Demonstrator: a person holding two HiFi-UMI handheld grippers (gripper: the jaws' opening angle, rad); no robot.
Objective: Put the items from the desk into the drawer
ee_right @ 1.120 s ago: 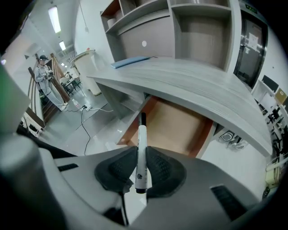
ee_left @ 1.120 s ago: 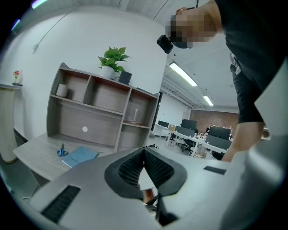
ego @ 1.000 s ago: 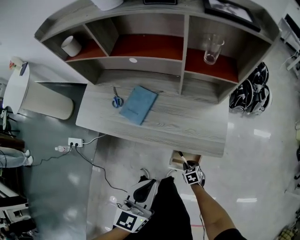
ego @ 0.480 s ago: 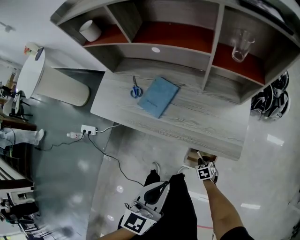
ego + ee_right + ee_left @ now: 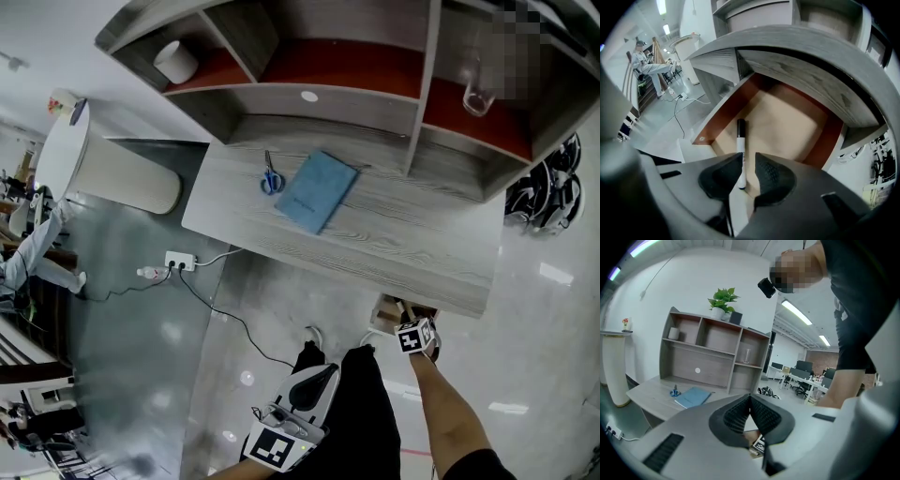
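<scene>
A blue notebook (image 5: pixel 317 191) and blue-handled scissors (image 5: pixel 271 178) lie on the grey desk (image 5: pixel 403 248). Below the desk's front edge, a wooden drawer (image 5: pixel 386 309) stands pulled out. My right gripper (image 5: pixel 407 317) points steeply down over it, shut on a white marker with a black cap (image 5: pixel 740 140). In the right gripper view the marker sticks out from between the pads above the drawer's bare floor (image 5: pixel 787 122). My left gripper (image 5: pixel 317 380) is held low beside the person's dark trousers, jaws shut with nothing in them (image 5: pixel 750 397).
The hutch above the desk holds a drinking glass (image 5: pixel 476 89) and a white roll (image 5: pixel 175 62). A power strip (image 5: pixel 178 260) with cables lies on the floor at the left. Black-and-white bags (image 5: pixel 544 192) sit at the right, a white rounded cabinet (image 5: pixel 122 173) at the left.
My right gripper has sunk a little toward the open drawer, still holding the marker. The head view has shifted. My left gripper has barely moved.
</scene>
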